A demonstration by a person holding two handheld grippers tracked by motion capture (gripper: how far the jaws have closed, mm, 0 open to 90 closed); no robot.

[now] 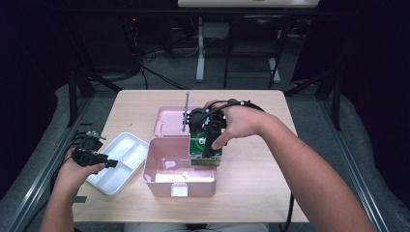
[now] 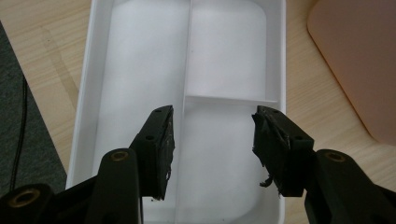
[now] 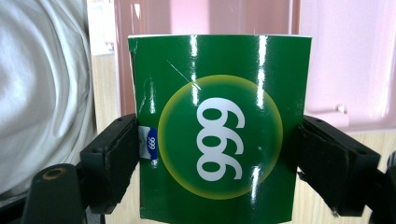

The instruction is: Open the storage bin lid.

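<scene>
Right gripper (image 3: 217,163) pinched a green box (image 3: 219,126) between both jaws, one on each side. That box, marked 999, hung at the right edge of the open pink case (image 1: 167,162) on the table (image 1: 256,193). Left gripper (image 2: 212,140) was spread, holding nothing, above the white tray (image 2: 88,93) left of the case.

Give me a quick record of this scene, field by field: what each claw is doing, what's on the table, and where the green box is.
left claw: open, over the white divided tray
right claw: shut on the green box
green box position: held above the right rim of the pink case
pink case: lid open, lying flat behind it
tray: nothing in its compartments
surface: wooden table
</scene>
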